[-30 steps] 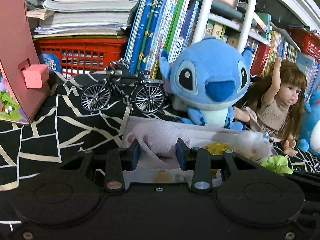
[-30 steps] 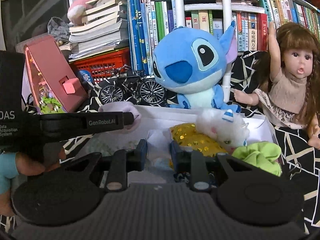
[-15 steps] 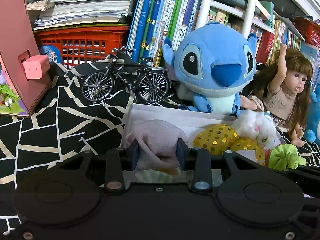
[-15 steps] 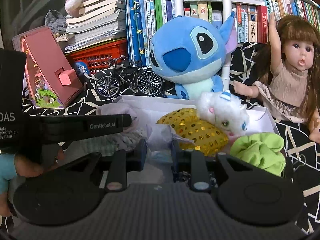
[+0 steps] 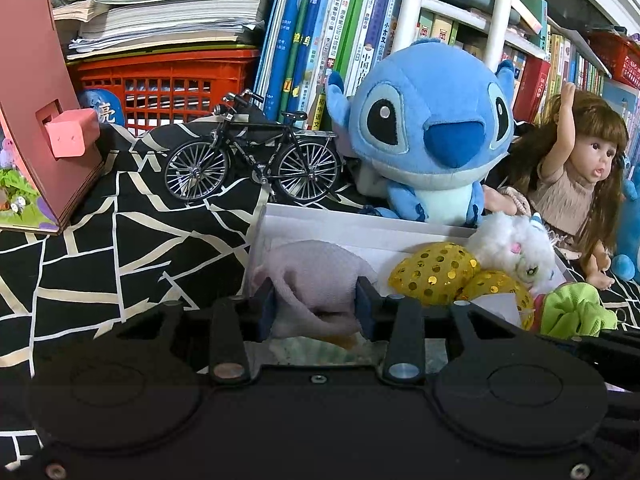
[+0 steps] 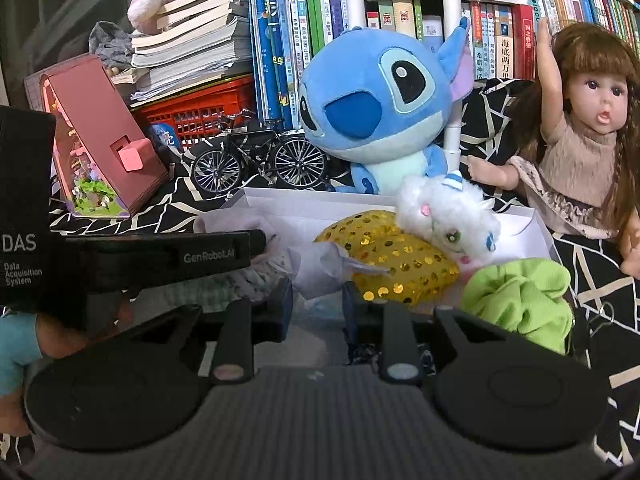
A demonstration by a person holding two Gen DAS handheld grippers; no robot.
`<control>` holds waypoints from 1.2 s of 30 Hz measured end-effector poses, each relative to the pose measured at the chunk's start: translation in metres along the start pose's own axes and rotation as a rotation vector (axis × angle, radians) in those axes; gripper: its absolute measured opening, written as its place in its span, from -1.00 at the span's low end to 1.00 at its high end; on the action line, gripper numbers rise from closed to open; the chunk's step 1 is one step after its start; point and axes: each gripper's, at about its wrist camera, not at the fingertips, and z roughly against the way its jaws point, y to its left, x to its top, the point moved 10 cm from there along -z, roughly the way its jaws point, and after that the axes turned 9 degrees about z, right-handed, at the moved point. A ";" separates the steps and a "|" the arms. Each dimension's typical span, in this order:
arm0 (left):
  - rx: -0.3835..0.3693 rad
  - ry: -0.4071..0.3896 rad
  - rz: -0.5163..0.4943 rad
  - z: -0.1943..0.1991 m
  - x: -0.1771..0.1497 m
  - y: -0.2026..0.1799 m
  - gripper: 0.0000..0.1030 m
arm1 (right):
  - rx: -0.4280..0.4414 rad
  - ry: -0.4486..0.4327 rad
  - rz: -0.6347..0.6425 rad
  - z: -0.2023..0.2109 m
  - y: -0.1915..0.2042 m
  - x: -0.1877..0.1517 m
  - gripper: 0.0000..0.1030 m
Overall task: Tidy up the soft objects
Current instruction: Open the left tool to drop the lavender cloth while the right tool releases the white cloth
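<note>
Sorting soft toys into a white box (image 5: pixel 352 228) on the patterned cloth (image 5: pixel 132 240).

Inside the box, the left gripper (image 5: pixel 316 306) held a pale pink cloth (image 5: pixel 316 276), its pads pressed against both sides while the jaws were easing apart. The right gripper (image 6: pixel 316 304) was opening too, with a pale lilac cloth (image 6: pixel 324 270) between its fingers; whether they gripped it I cannot tell. Beside these lay a gold sequin cushion (image 6: pixel 396 256), a white plush (image 6: pixel 448 216) resting on it, and a green cloth (image 6: pixel 524 300) at the box's right end. A blue plush (image 5: pixel 428 140) sat just behind the box.
</note>
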 end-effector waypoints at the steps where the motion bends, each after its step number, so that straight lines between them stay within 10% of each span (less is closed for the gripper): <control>1: -0.001 -0.001 0.000 0.000 0.000 0.000 -0.23 | 0.001 -0.002 -0.003 0.000 0.000 0.000 -0.30; 36: -0.034 -0.121 -0.034 0.072 0.010 -0.016 0.57 | -0.073 -0.112 0.030 0.062 -0.005 -0.002 0.47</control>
